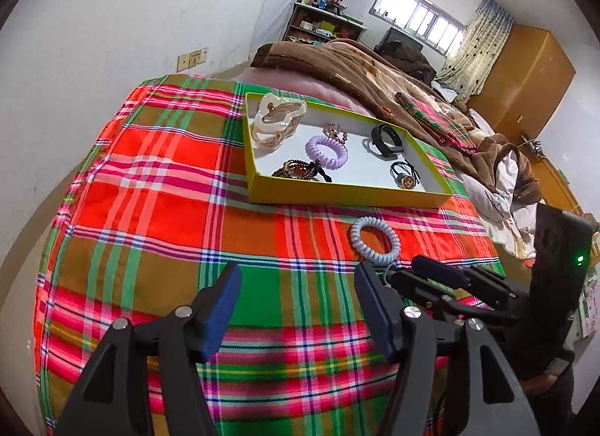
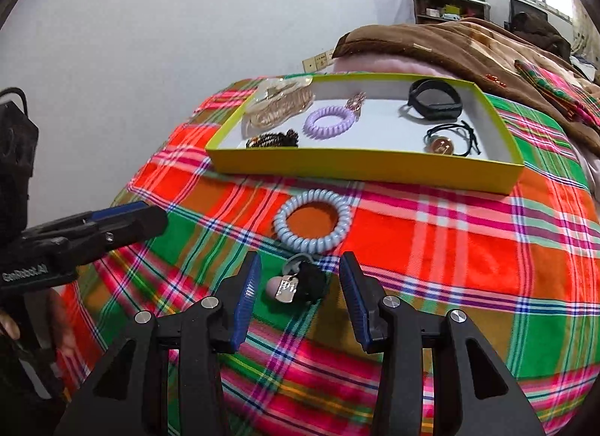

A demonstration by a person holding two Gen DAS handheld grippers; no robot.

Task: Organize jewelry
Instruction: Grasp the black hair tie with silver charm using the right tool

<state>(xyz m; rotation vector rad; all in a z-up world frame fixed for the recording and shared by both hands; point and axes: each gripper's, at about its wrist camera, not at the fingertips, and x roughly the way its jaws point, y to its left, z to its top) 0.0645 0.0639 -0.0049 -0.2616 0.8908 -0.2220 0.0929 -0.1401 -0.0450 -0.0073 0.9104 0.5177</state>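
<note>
A yellow-green tray (image 1: 337,199) (image 2: 360,168) lies on the plaid cloth. It holds a cream hair claw (image 1: 277,119), a purple coil tie (image 1: 325,148) (image 2: 328,122), a bead bracelet (image 1: 296,170), a black band (image 1: 386,138) (image 2: 435,100) and a black charm tie (image 1: 407,176) (image 2: 448,141). A light blue coil tie (image 1: 375,239) (image 2: 313,220) lies on the cloth before the tray. A black tie with a silver and pink charm (image 2: 300,282) lies between the open fingers of my right gripper (image 2: 302,278), apart from them. My left gripper (image 1: 298,286) is open and empty.
The plaid cloth (image 1: 157,181) (image 2: 468,248) covers the end of a bed. A brown blanket (image 1: 375,72) is heaped behind the tray. A white wall stands to the left. A shelf (image 1: 322,20) and a wooden wardrobe (image 1: 525,72) stand far back.
</note>
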